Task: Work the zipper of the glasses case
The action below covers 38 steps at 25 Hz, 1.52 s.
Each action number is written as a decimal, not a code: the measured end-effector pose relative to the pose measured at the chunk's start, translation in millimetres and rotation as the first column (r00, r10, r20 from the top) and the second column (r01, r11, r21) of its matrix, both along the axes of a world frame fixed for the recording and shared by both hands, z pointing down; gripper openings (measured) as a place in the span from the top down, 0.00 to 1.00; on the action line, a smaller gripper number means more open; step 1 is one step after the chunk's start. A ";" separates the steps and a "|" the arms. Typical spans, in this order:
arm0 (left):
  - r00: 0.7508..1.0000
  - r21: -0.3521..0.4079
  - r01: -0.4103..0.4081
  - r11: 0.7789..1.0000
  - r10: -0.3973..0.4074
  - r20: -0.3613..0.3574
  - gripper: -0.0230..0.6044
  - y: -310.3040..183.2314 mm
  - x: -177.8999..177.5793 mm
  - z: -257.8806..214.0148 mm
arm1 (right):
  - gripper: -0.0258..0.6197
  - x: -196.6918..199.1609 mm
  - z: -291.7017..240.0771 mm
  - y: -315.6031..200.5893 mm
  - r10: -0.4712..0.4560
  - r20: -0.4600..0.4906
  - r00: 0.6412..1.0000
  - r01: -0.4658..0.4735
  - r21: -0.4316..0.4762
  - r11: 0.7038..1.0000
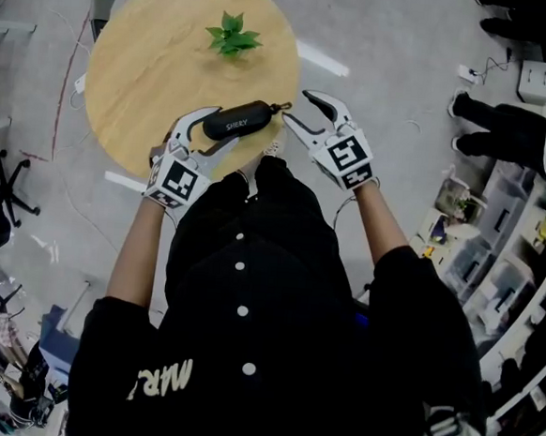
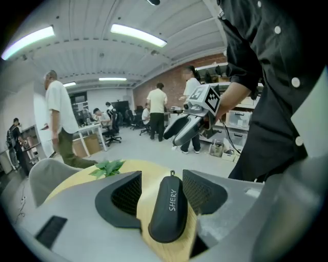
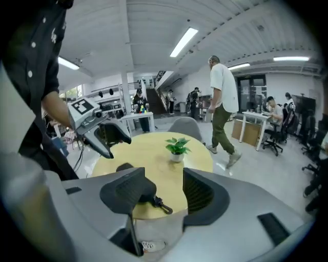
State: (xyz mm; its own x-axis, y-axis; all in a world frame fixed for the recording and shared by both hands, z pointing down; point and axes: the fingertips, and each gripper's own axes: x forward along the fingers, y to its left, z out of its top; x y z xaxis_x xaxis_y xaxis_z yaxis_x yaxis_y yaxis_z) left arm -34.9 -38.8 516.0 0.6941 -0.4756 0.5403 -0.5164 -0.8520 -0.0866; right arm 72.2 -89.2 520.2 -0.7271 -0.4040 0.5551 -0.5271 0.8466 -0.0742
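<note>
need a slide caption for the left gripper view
Open left gripper straddles a dark glasses case lying on the round wooden table

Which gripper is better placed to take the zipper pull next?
Right, I'd judge. The zipper pull on the end of the glasses case sits in line between the open jaws of the right gripper. The left gripper, also open, straddles the case's body, away from the pull.

- Left gripper (image 2: pixel 161 193): glasses case (image 2: pixel 168 207) lies lengthwise between its spread jaws, slim gaps each side; bare table (image 2: pixel 149 184) ahead; small plant (image 2: pixel 106 167) farther off to its left;
- Right gripper (image 3: pixel 164 192): gap between its jaws clear; case end and zipper pull (image 3: pixel 163 206) just beside its left jaw; plant well ahead.
</note>
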 end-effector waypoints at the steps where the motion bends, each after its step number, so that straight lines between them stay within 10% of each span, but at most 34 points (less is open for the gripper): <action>1: 1.000 -0.011 -0.018 1.000 0.018 0.022 0.58 0.1 2.1 8.2 | 0.62 -1.6 9.9 2.5 -0.037 -0.036 0.999 0.038 0.006 0.999; 16: 0.987 -0.128 -0.096 0.987 0.111 0.119 0.58 -2.7 21.6 66.1 | 0.65 -15.4 99.8 23.4 -0.401 -0.348 0.848 0.423 -0.015 0.906; 38: 0.968 -0.246 -0.158 0.956 0.199 0.153 0.71 2.1 24.3 97.6 | 0.77 -27.4 129.2 21.1 -0.507 -0.405 0.760 0.531 -0.062 0.845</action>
